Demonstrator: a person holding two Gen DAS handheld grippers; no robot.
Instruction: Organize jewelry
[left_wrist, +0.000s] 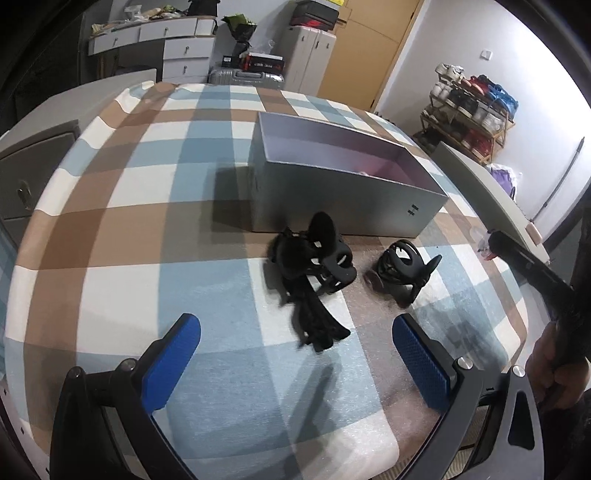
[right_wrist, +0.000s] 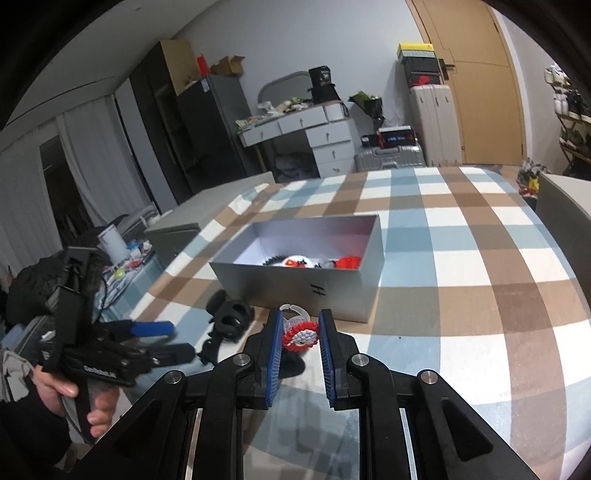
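so the grey box (right_wrist: 299, 269) sits open-topped in the middle of the checked tablecloth (right_wrist: 461, 258), and it already has a few bits in the bottom, something red, something white and something dark, so my guess is that's where all the jewelry is meant to end up. it's placed within easy reach of both hands, which makes sense for a drop-in job.

right gripper (right_wrist: 300, 334) is nearly closed and pinching a beaded ring (right_wrist: 300, 335), red rim with a white and grey middle and a clear band showing above it. the pads press it from both sides and it looks lifted clear of the cloth, just in front of the box's near wall. seems like it's on its way over the rim, though that's only my read.

left gripper (left_wrist: 297, 354) is wide open with nothing between the blue pads, hanging over the cloth and touching nothing. just ahead of it are two black hair clips: a bigger tangled one (left_wrist: 314, 266) and a smaller one (left_wrist: 402, 271) to its right, both lying near the box's front wall. i'd bet the bigger one is the next pick, since the open jaws are pointed roughly at it.
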